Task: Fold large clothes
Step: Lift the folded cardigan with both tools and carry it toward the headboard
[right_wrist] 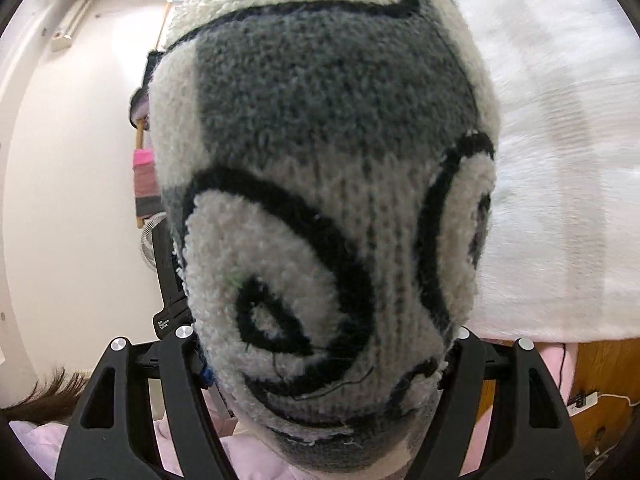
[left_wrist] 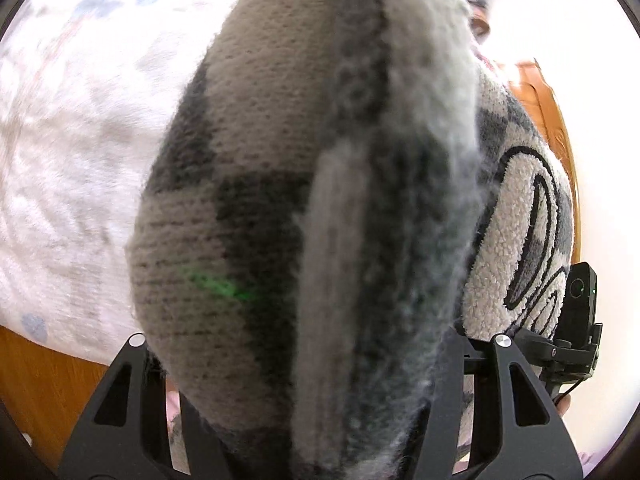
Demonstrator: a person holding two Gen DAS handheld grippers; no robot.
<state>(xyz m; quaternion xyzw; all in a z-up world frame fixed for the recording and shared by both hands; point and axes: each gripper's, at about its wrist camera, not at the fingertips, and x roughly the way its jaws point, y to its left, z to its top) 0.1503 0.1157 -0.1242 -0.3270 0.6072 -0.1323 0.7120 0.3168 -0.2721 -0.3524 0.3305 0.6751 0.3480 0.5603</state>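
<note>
A thick knitted sweater [left_wrist: 260,184] in grey, cream and black fills the left wrist view and hangs bunched between the jaws of my left gripper [left_wrist: 319,340], which is shut on it. The same sweater [right_wrist: 328,128], with fluffy cream patches outlined in black, fills the right wrist view. My right gripper [right_wrist: 323,333] is shut on a fat fold of it. Both grippers hold the sweater up above the bed. The sweater's lower part is hidden behind the bunched cloth.
A bed with a white flowered cover [left_wrist: 60,140] lies below, also shown as the white cover [right_wrist: 560,160]. Brown wood [left_wrist: 40,380] borders it. The other gripper's black camera [left_wrist: 580,300] is close at the right. A person's hair [right_wrist: 40,400] and pink clothing [right_wrist: 40,448] are near.
</note>
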